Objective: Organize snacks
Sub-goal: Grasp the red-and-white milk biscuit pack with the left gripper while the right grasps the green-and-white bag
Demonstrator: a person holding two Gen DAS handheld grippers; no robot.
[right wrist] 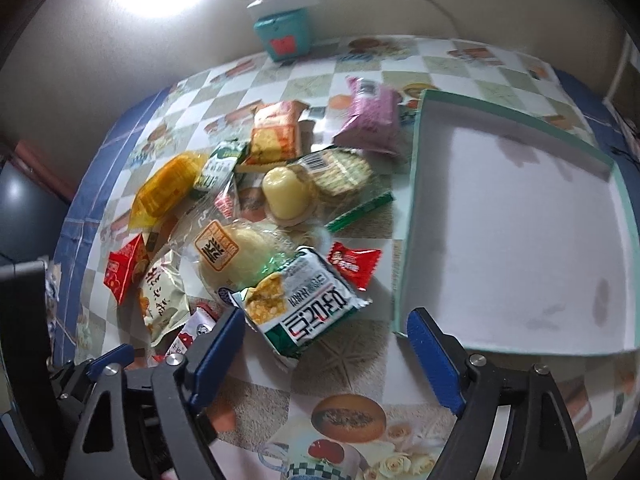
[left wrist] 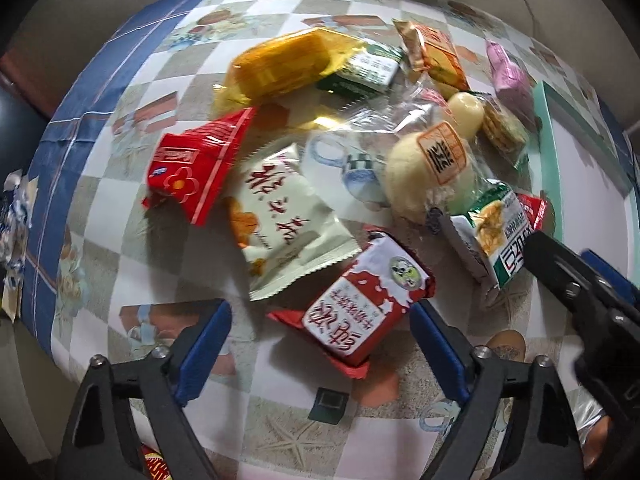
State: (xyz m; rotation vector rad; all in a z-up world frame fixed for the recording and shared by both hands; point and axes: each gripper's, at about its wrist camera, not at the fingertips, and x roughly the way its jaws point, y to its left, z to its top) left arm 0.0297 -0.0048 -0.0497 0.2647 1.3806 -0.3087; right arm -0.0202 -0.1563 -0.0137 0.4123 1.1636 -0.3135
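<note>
A pile of snack packets lies on a checkered tablecloth. In the left wrist view my left gripper (left wrist: 320,344) is open, its blue pads on either side of a red-and-white packet (left wrist: 360,304). A cream packet (left wrist: 280,216), a red packet (left wrist: 196,168) and an orange packet (left wrist: 288,64) lie beyond. In the right wrist view my right gripper (right wrist: 324,356) is open and empty, just in front of a green-and-white packet (right wrist: 300,300). A shallow teal-rimmed box (right wrist: 412,200) with a bare white floor sits to the right.
A bun in clear wrap (right wrist: 236,252), a pale jelly cup (right wrist: 284,192), round crackers (right wrist: 344,176), a pink packet (right wrist: 372,116) and a small red candy (right wrist: 352,264) lie in the pile. A teal container (right wrist: 286,36) and a cable stand by the far wall.
</note>
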